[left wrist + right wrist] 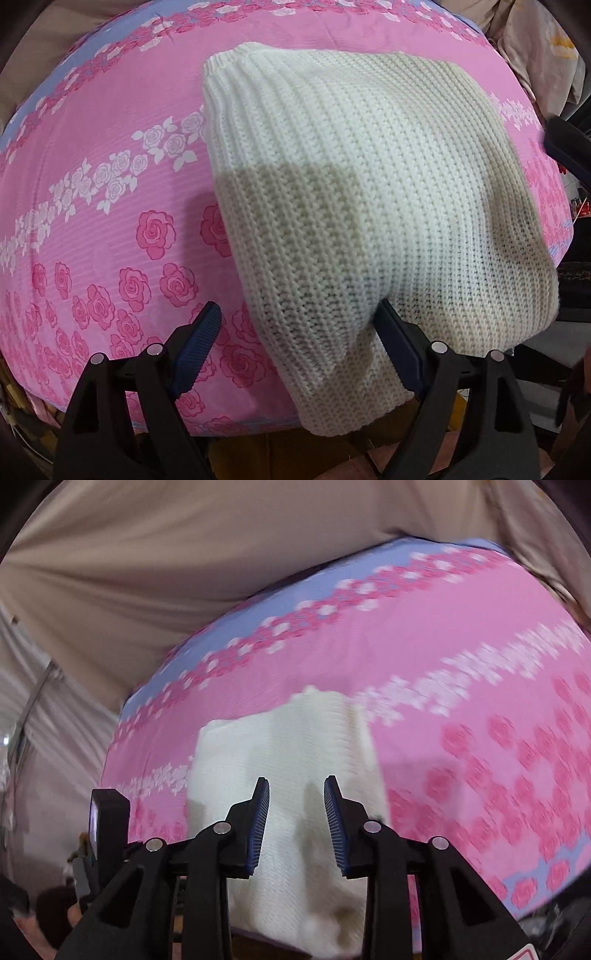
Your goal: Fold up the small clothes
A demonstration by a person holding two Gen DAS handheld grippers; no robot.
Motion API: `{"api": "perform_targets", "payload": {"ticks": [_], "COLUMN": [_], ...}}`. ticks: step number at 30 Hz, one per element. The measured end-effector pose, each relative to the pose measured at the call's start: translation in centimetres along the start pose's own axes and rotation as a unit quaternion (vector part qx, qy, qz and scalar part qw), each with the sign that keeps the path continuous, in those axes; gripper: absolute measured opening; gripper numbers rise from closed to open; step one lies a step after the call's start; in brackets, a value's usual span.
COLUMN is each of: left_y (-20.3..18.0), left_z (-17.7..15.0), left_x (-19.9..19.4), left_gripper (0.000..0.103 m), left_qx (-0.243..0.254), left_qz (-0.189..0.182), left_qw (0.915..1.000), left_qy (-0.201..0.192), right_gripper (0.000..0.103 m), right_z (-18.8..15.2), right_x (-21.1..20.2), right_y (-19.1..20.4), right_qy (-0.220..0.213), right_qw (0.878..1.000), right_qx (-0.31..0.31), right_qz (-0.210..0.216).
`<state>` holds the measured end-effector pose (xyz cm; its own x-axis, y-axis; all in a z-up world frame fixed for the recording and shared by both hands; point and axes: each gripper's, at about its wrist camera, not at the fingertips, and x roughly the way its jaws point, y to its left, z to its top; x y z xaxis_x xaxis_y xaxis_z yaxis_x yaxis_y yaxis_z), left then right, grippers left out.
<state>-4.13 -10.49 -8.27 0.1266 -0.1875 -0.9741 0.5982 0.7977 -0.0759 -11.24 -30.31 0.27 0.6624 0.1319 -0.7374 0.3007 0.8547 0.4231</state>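
Observation:
A cream-white knit sweater (369,206) lies folded into a thick block on the pink rose-print bedsheet (110,221), with its ribbed hem toward the far side. My left gripper (299,306) points down at the near corner and stands wide open. That corner hangs over the bed edge between the jaws, and the right pad rests against the knit without pinching it. The right wrist view is blurred. There my right gripper (296,781) hovers above the same sweater (288,746), its blue pads a narrow gap apart with nothing between them.
The bed's near edge (221,428) runs just beyond my left fingers, with brown floor below it. Beige cloth (184,572) hangs behind the bed, and rumpled fabric (535,48) is piled at the far right. A black device (107,819) sits at the left of the right wrist view.

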Motion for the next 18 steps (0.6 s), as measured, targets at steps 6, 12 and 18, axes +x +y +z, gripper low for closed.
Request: {"api": "perform_targets", "payload": {"ticks": [6,12,18], "left_y": [-1.0,-1.6,-1.4], "left_z": [-0.3,-0.2,-0.9], "left_x": [0.0,0.4,0.1], "left_gripper": [0.084,0.086,0.087], "left_qx": [0.024,0.026,0.02], "left_qz": [0.024,0.036,0.033], "left_qw": [0.9992,0.9986,0.9987], "left_qy": [-0.02,-0.03,-0.032], "right_gripper": [0.01,0.016,0.027], "right_z": [2.1,3.4,-0.9], "right_x": [9.8,7.7,2.6], "right_y": [0.1,0.3,-1.4], "right_qy": [0.073,0.064,0.064], "right_qw": [0.995,0.997,0.997], "right_qx": [-0.028,-0.013,0.03], "right_qz": [-0.069,-0.048,-0.023]}}
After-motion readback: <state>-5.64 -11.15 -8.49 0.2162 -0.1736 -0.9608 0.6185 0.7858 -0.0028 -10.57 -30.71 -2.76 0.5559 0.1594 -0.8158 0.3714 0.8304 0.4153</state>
